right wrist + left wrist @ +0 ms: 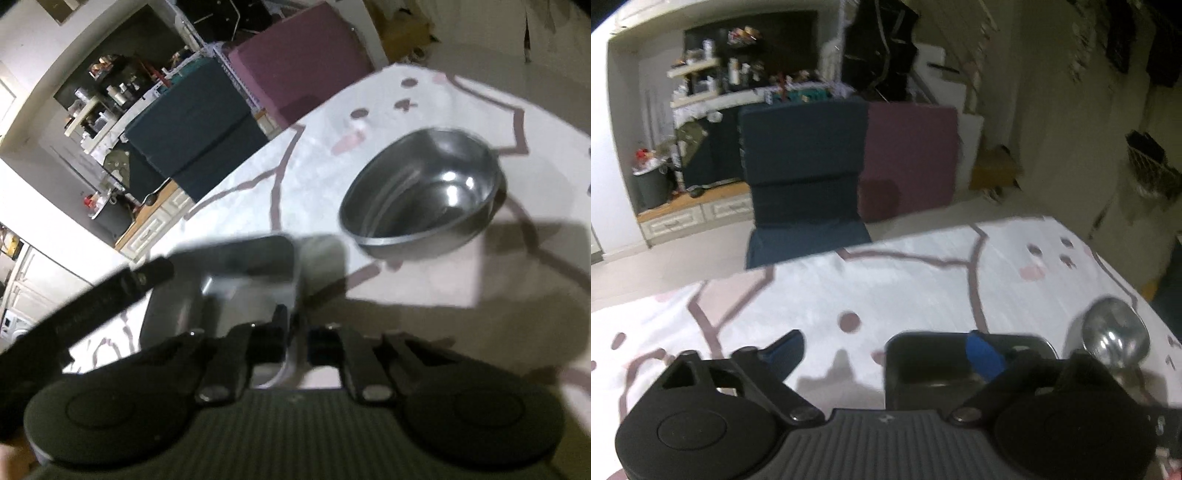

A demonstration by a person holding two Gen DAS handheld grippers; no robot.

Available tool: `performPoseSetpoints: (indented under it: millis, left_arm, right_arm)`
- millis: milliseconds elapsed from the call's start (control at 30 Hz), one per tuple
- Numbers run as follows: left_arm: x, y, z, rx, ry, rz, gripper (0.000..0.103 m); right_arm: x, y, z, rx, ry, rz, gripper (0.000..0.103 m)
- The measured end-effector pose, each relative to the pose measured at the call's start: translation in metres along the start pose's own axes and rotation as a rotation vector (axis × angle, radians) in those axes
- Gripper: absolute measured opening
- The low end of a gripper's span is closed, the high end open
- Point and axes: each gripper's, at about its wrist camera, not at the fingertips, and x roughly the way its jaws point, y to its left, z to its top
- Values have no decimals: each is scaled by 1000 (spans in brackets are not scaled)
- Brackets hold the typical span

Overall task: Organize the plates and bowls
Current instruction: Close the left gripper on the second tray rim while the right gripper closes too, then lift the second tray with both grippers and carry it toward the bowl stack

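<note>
A rectangular steel dish (240, 258) lies on the white, pink-patterned tablecloth (424, 284). My right gripper (297, 326) is shut on the dish's right wall, one finger inside and one outside. A round steel bowl (424, 192) stands empty beyond it to the right. In the left wrist view the same dish (931, 354) sits low at centre right. My left gripper (886, 341) is open, straddling its left wall: the right blue pad (984, 356) is over the dish and the left pad (783, 350) is outside. The round bowl (1115, 339) is at the right.
The left gripper's black finger (110, 291) reaches in from the left beside the dish. The table's far edge (849, 251) drops to the floor. Beyond it stand a dark blue folded mat (805, 158) and a maroon one (908, 158).
</note>
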Motion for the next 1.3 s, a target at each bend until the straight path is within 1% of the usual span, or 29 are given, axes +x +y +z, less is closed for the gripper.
performPoseSetpoints:
  millis: [67, 100, 200, 267, 300, 333, 367, 400, 433, 500, 533, 700, 833, 1000, 1133, 1300]
  left_arm:
    - [0, -1, -4, -3, 43, -6, 78]
    - [0, -1, -6, -3, 68, -6, 76]
    - [-5, 3, -13, -8, 140, -7, 65]
    - [-8, 9, -17, -45, 178, -16, 53]
    - [-9, 12, -19, -65, 187, -20, 50]
    - [-9, 14, -20, -80, 195, -20, 41]
    - [-9, 16, -21, -89, 210, -18, 27]
    - [-8, 18, -22, -93, 225, -16, 23]
    - [-7, 19, -23, -107, 242, -30, 20]
    - [-8, 17, -23, -109, 250, -42, 14]
    - [-8, 16, -23, -106, 251, -48, 6]
    - [-17, 9, -23, -105, 234, -25, 5]
    - [-36, 10, -21, -120, 204, -3, 4]
    - [-73, 10, -18, -130, 167, 16, 4]
    - [-108, 13, -18, -134, 139, 34, 4]
    - [-156, 17, -25, -149, 108, 52, 4]
  right_arm:
    - [-1, -2, 3, -10, -8, -2, 7]
    - [-4, -3, 3, -17, -14, -5, 7]
    - [-3, -2, 2, -43, -18, -6, 7]
    - [-4, 0, 1, -75, -23, -4, 6]
    - [-4, 2, 1, -98, -27, -3, 5]
    - [-3, 4, 1, -115, -30, -3, 5]
    - [-3, 6, 0, -129, -32, -4, 5]
    - [-3, 8, 0, -141, -34, -9, 5]
    - [-3, 8, 0, -152, -34, -11, 5]
    - [-2, 9, 1, -164, -31, -2, 5]
    - [1, 10, 3, -171, -30, 0, 5]
    - [1, 13, 4, -211, -24, -9, 4]
    - [-4, 19, 1, -277, -9, -10, 3]
    - [-25, 28, 0, -308, -15, 24, 3]
    - [-49, 37, -4, -342, -7, 58, 3]
    - [-85, 49, -15, -395, -8, 102, 3]
